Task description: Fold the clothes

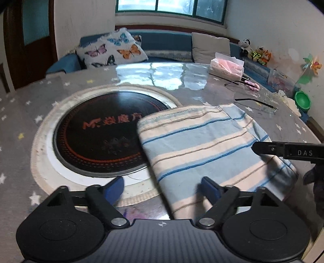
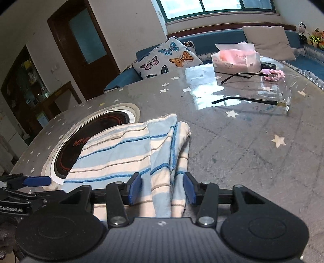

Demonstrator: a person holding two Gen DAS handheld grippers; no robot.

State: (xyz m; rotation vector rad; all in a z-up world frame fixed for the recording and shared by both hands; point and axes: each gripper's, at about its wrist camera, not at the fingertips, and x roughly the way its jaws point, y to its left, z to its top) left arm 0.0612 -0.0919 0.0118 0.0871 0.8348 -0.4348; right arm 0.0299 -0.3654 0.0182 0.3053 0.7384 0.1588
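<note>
Both tongs gape, empty: left (image 1: 162, 188) and right (image 2: 162, 188) straddle cloth (image 1: 202, 145) edge. Advise pinching all layers together.

- Green-framed window (image 1: 171, 8) up on the back wall, daylight coming in and glaring off the glossy tabletop (image 2: 232, 141) cover
- Tabletop is grey with little stars, round black cooktop (image 1: 101, 133) sunk into it
- Blue sofa (image 1: 166, 45) runs along under the window, with a butterfly pillow (image 1: 113, 48) and a plain grey cushion (image 1: 210, 46)
- Dark wooden door (image 2: 83, 46) with a frosted glass pane on the left
- Walls are off-white, kinda scuffed
- Plush toys (image 1: 257, 52) sit in the right corner
</note>
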